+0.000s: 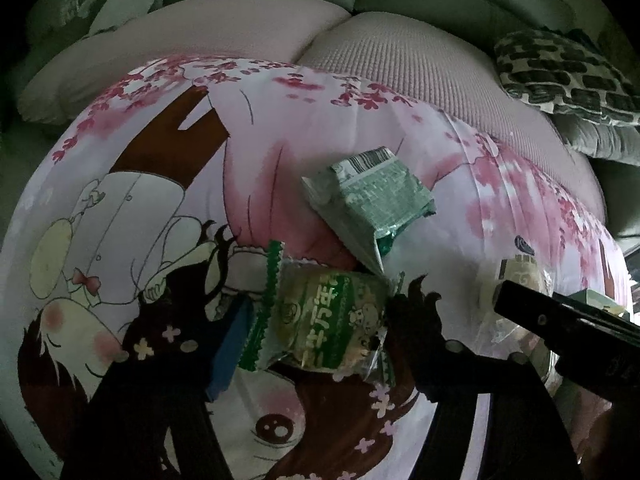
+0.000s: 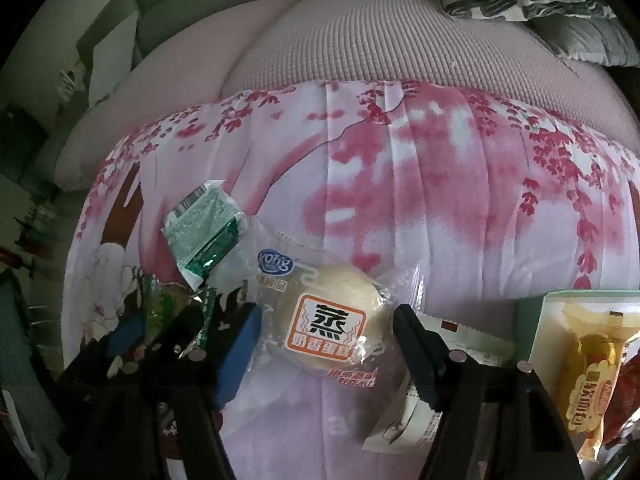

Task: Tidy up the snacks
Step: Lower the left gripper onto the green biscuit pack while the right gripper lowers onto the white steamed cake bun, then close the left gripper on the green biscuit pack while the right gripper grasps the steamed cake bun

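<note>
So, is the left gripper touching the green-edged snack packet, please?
Touching. In the left wrist view the left gripper has the green-edged snack packet pinched, blue pad on its serrated seal.

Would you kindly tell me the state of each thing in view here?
Left tongs: shut on the green-edged snack packet.
Green-edged snack packet: held between the pads.
Right tongs: straddling the steamed bun packet; grip unclear.
Steamed bun packet: lying flat on the blanket.
Green foil packet: lying loose, clear of both tongs.
Box: open, yellow bread packet inside.
</note>
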`<action>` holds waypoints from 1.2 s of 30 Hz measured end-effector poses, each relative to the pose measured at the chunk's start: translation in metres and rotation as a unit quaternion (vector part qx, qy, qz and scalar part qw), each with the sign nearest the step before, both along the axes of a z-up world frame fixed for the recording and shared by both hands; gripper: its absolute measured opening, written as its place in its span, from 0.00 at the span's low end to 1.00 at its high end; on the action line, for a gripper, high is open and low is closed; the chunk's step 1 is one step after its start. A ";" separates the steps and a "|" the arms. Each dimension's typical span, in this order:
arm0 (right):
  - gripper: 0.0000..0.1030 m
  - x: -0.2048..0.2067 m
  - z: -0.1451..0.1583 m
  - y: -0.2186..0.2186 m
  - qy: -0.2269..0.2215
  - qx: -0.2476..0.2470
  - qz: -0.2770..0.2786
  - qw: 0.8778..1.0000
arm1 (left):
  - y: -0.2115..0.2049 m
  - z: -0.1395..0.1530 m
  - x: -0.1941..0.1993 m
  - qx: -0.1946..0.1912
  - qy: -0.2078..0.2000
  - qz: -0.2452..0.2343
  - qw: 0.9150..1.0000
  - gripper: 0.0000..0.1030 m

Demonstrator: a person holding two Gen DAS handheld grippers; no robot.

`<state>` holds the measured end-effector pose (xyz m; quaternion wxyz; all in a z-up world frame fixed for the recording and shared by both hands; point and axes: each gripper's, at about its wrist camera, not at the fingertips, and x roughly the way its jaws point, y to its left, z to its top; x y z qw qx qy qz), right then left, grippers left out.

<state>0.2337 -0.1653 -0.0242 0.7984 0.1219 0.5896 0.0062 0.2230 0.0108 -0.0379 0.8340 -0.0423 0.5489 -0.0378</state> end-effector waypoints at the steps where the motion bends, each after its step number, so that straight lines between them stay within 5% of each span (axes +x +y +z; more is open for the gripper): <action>1: 0.67 -0.001 0.000 0.000 -0.002 -0.002 0.001 1.000 | 0.000 0.001 0.000 -0.002 0.000 -0.002 1.000 0.68; 11: 0.61 -0.012 0.009 0.000 -0.022 -0.001 -0.007 1.000 | -0.002 0.005 -0.002 -0.005 -0.010 -0.008 1.000 0.53; 29: 0.54 -0.047 0.028 -0.003 -0.066 0.058 -0.043 0.995 | 0.000 0.029 -0.014 -0.005 -0.034 -0.004 0.999 0.52; 36: 0.54 -0.053 0.022 0.004 -0.051 0.041 -0.034 0.997 | 0.005 0.033 -0.021 0.005 -0.028 0.005 1.000 0.52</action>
